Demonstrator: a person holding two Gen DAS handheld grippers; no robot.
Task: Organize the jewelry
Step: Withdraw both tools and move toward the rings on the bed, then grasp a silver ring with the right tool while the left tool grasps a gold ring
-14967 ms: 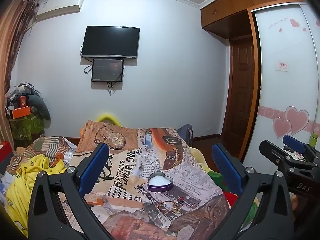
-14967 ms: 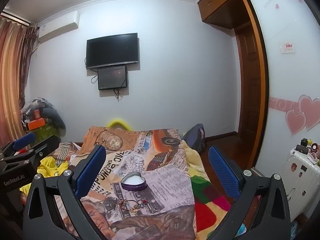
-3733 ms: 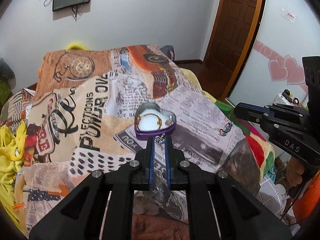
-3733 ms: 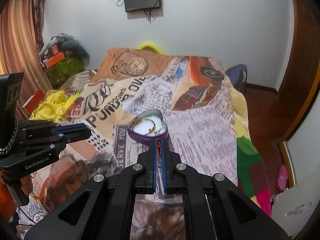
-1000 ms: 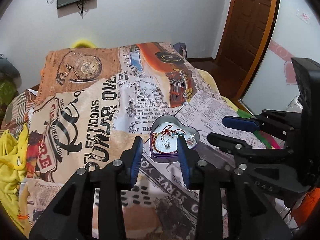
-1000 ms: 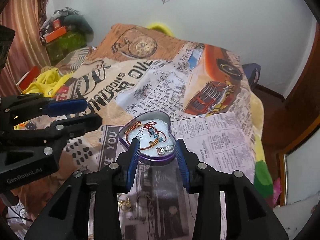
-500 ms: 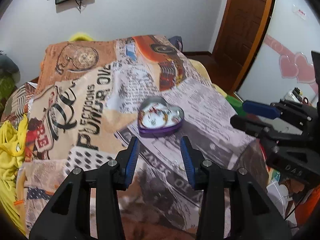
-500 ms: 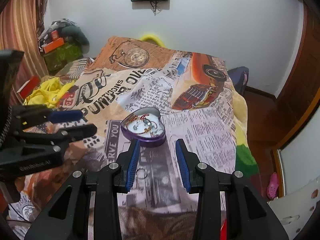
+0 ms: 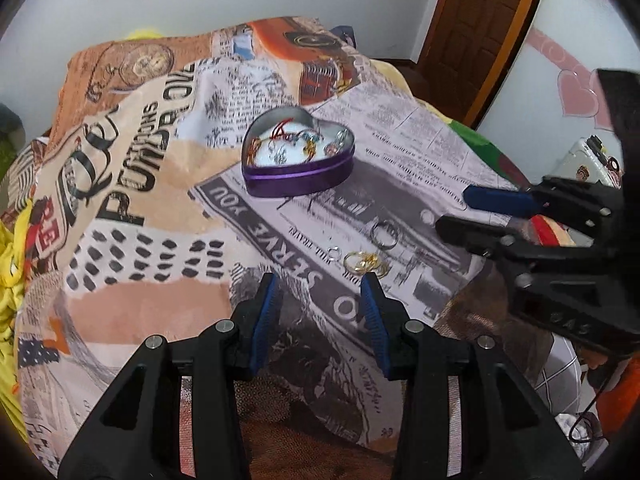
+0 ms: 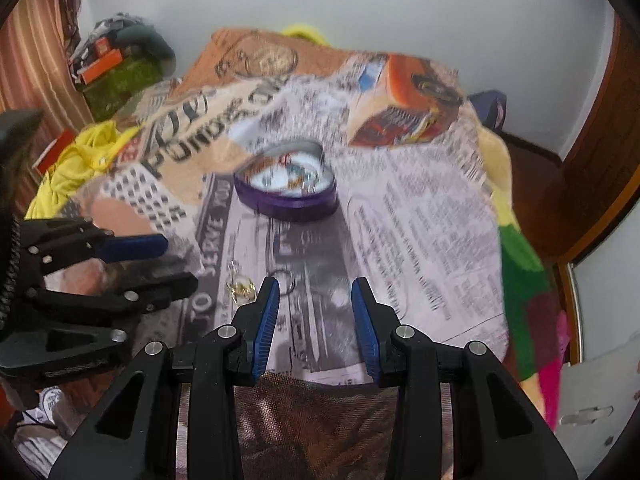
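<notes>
Left-wrist footage shows a heart-shaped purple tin [image 9: 298, 160] set on the printed bedspread [image 9: 132, 184], with several pieces of jewelry already gathered inside it. A few items are left loose on the bedspread nearer the camera: a gold ring cluster [image 9: 365, 262], a small silver ring [image 9: 333, 253] just beside it, and a larger silver ring [image 9: 385, 233] a little further on.

The step in hand is judged to be the approach to these remaining rings, with most of the sorting already done. The next move calls for one tool to be brought down over a single ring, closed on its thin band without the cloth being pinched, and then carried to the tin.

The left tool [image 9: 320, 288] is seen partly open, its jaws having just been opening, with nothing between them; the gold ring cluster lies just beyond its right finger. The right tool [image 10: 314, 292] is likewise held partly open and empty in the blurred right-wrist view, above the bedspread, with the larger silver ring just past its left finger. Contact with the bedspread cannot be told for either tool.
</notes>
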